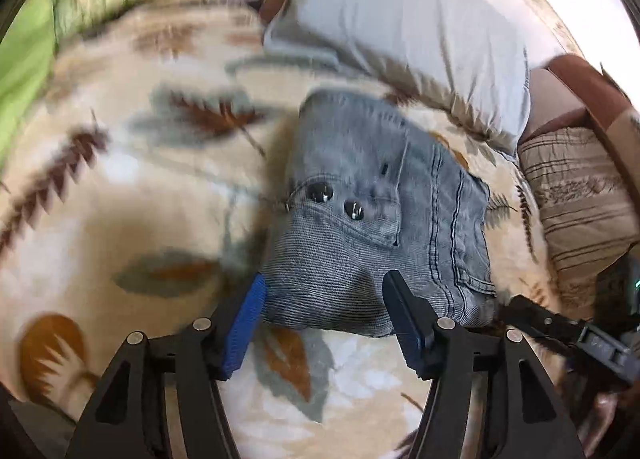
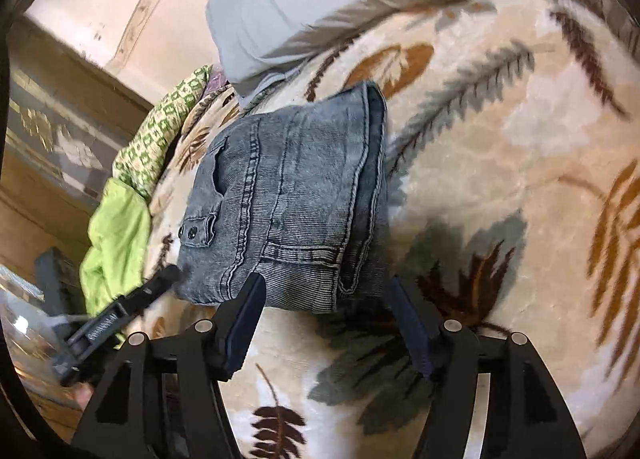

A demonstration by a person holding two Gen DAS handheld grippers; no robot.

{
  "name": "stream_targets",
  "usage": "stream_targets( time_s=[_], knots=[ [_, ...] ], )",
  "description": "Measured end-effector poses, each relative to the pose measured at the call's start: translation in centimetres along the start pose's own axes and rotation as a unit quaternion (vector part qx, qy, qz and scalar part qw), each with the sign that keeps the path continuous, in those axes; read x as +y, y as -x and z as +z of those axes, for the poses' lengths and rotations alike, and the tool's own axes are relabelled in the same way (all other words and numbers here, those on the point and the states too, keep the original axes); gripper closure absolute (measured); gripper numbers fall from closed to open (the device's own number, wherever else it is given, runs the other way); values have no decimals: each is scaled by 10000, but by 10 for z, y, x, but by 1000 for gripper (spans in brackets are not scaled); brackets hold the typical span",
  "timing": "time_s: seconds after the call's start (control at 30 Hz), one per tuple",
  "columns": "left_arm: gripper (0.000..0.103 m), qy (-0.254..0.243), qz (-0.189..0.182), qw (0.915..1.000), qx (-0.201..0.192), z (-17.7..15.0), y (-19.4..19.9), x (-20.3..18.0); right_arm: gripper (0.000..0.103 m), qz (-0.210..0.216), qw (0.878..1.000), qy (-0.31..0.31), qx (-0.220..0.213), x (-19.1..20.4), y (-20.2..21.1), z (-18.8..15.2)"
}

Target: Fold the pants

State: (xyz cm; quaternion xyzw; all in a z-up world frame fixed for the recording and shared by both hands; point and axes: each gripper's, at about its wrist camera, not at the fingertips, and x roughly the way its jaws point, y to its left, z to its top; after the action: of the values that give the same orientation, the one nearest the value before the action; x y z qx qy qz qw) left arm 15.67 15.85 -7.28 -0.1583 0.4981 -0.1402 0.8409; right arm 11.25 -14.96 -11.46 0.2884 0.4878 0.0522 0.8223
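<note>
Grey-blue denim pants (image 1: 376, 219) lie folded into a compact rectangle on a cream blanket with a leaf print (image 1: 120, 187); two dark buttons show on top. They also show in the right wrist view (image 2: 288, 211). My left gripper (image 1: 324, 299) is open, its fingers standing either side of the near edge of the bundle, holding nothing. My right gripper (image 2: 326, 295) is open at the bundle's near corner, empty. The right gripper's fingers (image 1: 536, 315) show at the lower right of the left wrist view, and the left gripper's finger (image 2: 160, 283) shows at the left of the right wrist view.
A pale grey pillow (image 1: 400, 31) lies just beyond the pants. A green patterned cloth (image 2: 160, 131) and a bright green cloth (image 2: 116, 235) lie at the blanket's edge. A striped beige cushion (image 1: 576, 199) lies to the right in the left wrist view.
</note>
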Motion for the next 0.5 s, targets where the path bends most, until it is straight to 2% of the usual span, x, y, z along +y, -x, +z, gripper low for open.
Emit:
stream_targets(
  time_s=[0.2,0.33,0.5],
  knots=[
    [43,-60,167,9998,76,5,-9,-1,39,185,9974,-411,562,-15,-32,6],
    [41,-272,480,9984,106,4,-22,-10,59,-229,9975,-50,673,-4,-39,7],
    [46,-364,531,9979,-15,4,-24,-20,72,-317,9973,22,664,0,-37,10]
  ],
)
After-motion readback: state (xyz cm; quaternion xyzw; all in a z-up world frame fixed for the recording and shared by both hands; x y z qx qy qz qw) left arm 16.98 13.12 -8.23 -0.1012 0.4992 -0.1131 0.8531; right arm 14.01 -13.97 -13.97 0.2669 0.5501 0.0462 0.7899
